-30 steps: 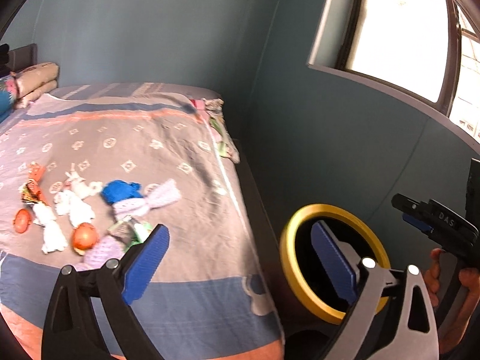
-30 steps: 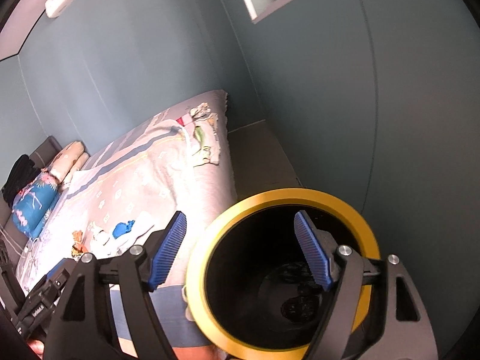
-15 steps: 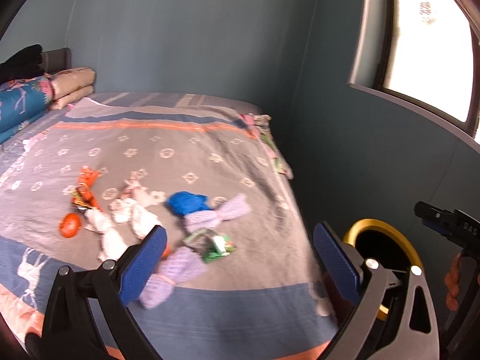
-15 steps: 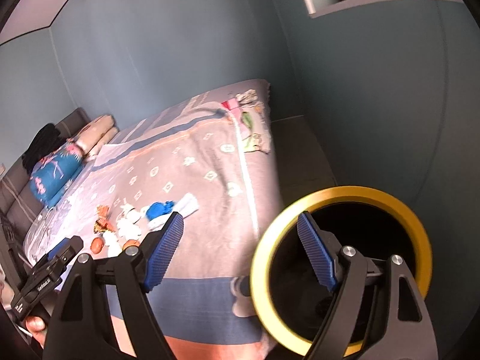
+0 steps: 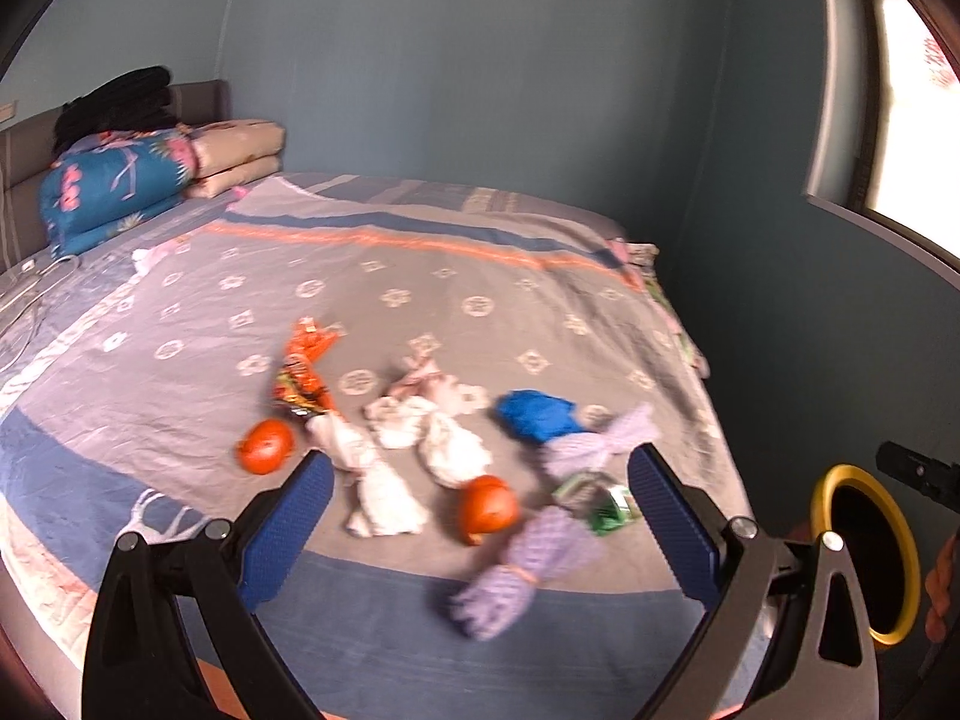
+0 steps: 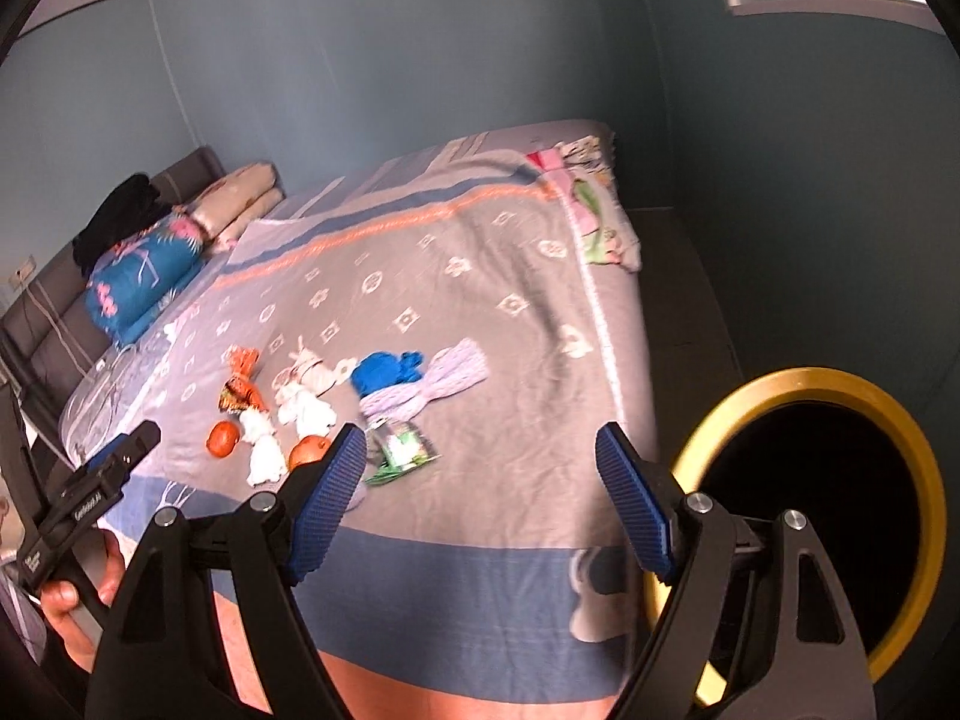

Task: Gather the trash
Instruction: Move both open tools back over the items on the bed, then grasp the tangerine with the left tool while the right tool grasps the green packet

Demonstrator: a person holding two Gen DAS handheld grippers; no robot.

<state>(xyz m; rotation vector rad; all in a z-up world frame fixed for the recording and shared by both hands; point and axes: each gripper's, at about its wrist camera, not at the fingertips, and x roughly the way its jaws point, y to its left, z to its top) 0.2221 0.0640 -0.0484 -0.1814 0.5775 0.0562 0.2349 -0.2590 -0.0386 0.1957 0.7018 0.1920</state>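
Trash lies in a cluster on the bed: crumpled white tissues (image 5: 384, 480) (image 6: 264, 456), two orange peels (image 5: 487, 507) (image 5: 264, 447), an orange snack wrapper (image 5: 300, 381) (image 6: 240, 387), a green wrapper (image 5: 603, 504) (image 6: 402, 450), a blue wad (image 5: 537, 417) (image 6: 384, 372) and purple mesh pieces (image 5: 522, 570) (image 6: 444, 378). My left gripper (image 5: 480, 531) is open and empty above the bed's near edge. My right gripper (image 6: 480, 498) is open and empty, to the right of the cluster. A black bin with a yellow rim (image 6: 804, 396) (image 5: 864, 546) stands on the floor right of the bed.
The bed has a grey patterned blanket (image 5: 420, 276) (image 6: 480, 288). Folded bedding and pillows (image 5: 132, 180) (image 6: 150, 264) are stacked at the headboard. Blue-grey walls close in behind and right, with a window (image 5: 912, 120). A narrow floor strip (image 6: 678, 276) runs beside the bed.
Both grippers have swung left, away from the bin and toward the bed. The trash cluster now sits centred in the left view. Both stay open.
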